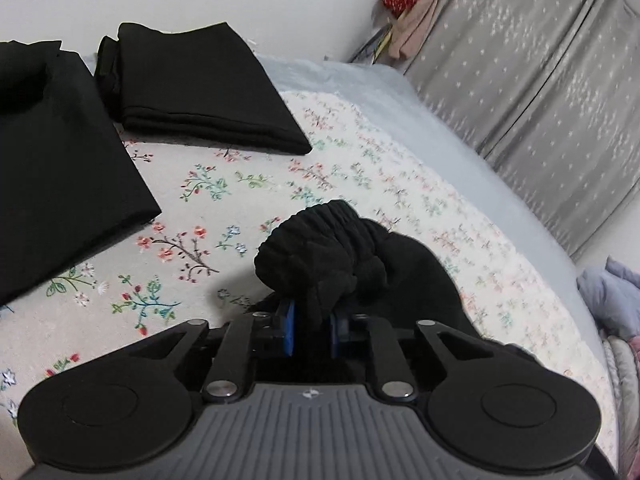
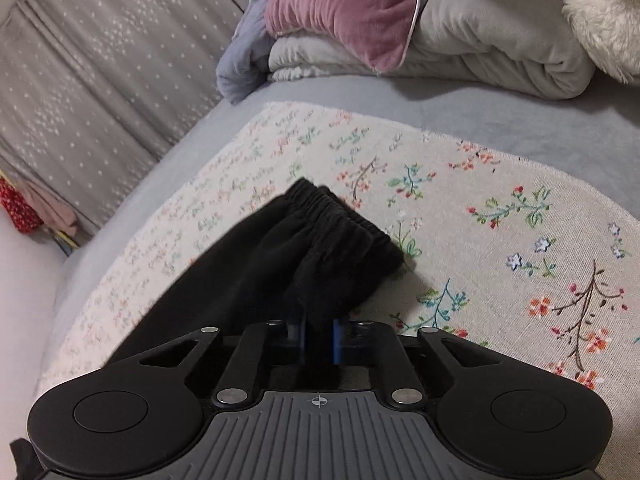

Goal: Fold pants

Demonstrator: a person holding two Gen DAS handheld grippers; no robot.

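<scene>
Here, the black pants are pinched at the gathered waistband by the jaws of both the left gripper and the right gripper, above the floral cloth on the bed.

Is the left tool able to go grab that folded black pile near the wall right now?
Probably not yet. The left tool is shut on the black pants, so it is busy. The way to the folded black pile looks free across the flowery cloth.
</scene>
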